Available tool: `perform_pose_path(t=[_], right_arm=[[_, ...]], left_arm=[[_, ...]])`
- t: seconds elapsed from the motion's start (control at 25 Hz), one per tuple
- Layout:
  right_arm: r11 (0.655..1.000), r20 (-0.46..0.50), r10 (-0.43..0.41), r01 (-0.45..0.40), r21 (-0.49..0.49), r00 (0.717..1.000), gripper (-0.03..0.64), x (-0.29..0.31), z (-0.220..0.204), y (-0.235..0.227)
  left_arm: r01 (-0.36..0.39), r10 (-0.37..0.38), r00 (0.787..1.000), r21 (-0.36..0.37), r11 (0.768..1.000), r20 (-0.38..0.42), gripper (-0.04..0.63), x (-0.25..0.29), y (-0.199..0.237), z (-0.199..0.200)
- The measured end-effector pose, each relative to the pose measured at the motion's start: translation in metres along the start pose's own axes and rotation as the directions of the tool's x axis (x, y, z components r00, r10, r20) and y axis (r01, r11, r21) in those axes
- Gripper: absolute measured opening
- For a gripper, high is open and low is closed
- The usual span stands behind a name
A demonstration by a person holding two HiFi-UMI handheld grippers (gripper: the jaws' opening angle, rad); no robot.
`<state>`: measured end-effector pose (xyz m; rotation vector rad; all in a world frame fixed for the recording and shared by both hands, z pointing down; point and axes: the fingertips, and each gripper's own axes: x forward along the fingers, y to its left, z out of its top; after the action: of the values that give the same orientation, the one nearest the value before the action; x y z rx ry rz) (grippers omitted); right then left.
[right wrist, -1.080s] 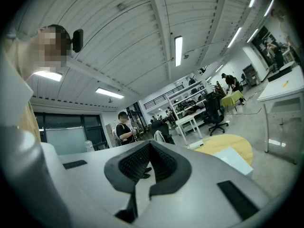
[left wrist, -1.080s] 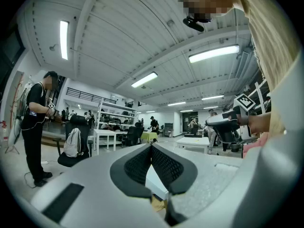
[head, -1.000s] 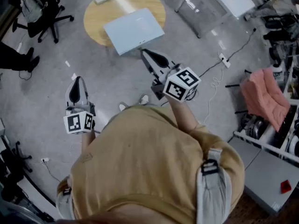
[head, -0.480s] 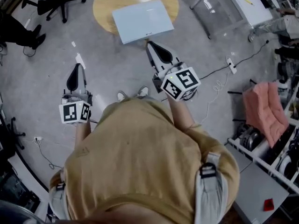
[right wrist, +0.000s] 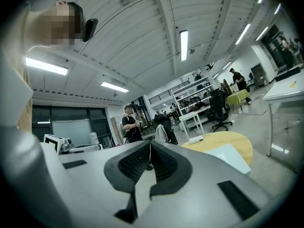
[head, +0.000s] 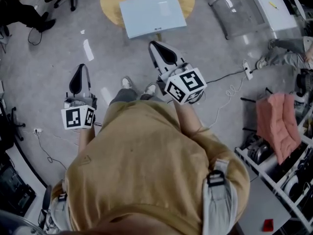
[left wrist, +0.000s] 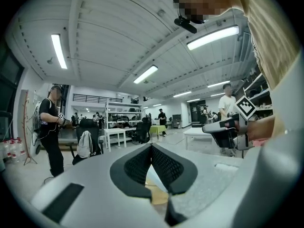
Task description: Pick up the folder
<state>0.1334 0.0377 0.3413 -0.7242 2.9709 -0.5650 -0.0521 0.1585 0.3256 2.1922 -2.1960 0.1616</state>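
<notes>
On my left-hand feed, the left gripper (left wrist: 152, 146) has its black ribbed pads (left wrist: 137, 165) meeting at the tips with nothing clamped. Through the small opening lower down I can see a sliver of the pale blue flat folder (left wrist: 154, 180), lying on a tan wooden tabletop (left wrist: 156, 194) beyond. My right gripper (left wrist: 208, 128), grey with a black-and-white marker cube (left wrist: 247, 107), hangs at the right pointing leftward, while off left a person in black clothing (left wrist: 51, 127) stands beside a dark office chair (left wrist: 88, 124) with a pale grey backpack (left wrist: 85, 144) hung on it, under long ceiling strip lights (left wrist: 59, 51).
</notes>
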Motion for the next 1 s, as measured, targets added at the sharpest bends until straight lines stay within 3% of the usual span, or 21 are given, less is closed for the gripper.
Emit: perform_pose_path(t=[0.16,0.36,0.56,1.0], right_arm=[[1.0,-0.038,0.017,-0.016,0.016,0.999,0.002,0.008,-0.017,-0.001],[1.0,-0.078,-0.001,0.002,0.013,0.997,0.002,0.021,-0.029,0.001],[1.0,-0.132,0.014,-0.012,0.02,0.991,0.002,0.04,-0.037,-0.004],[0.994,-0.154,-0.097,0.104,0.038,0.983,0.002,0.09,-0.024,-0.047]], left_arm=[[-0.013,0.013,1.0,0.002,1.0,-0.016,0.003,0.002,0.007,-0.005],[0.014,-0.015,0.999,-0.034,0.999,-0.038,0.003,0.014,0.012,-0.024],[0.039,-0.04,0.999,-0.04,0.998,-0.028,0.003,0.046,0.027,-0.019],[0.107,-0.108,0.994,-0.043,0.993,-0.002,0.003,0.123,0.079,-0.007]])
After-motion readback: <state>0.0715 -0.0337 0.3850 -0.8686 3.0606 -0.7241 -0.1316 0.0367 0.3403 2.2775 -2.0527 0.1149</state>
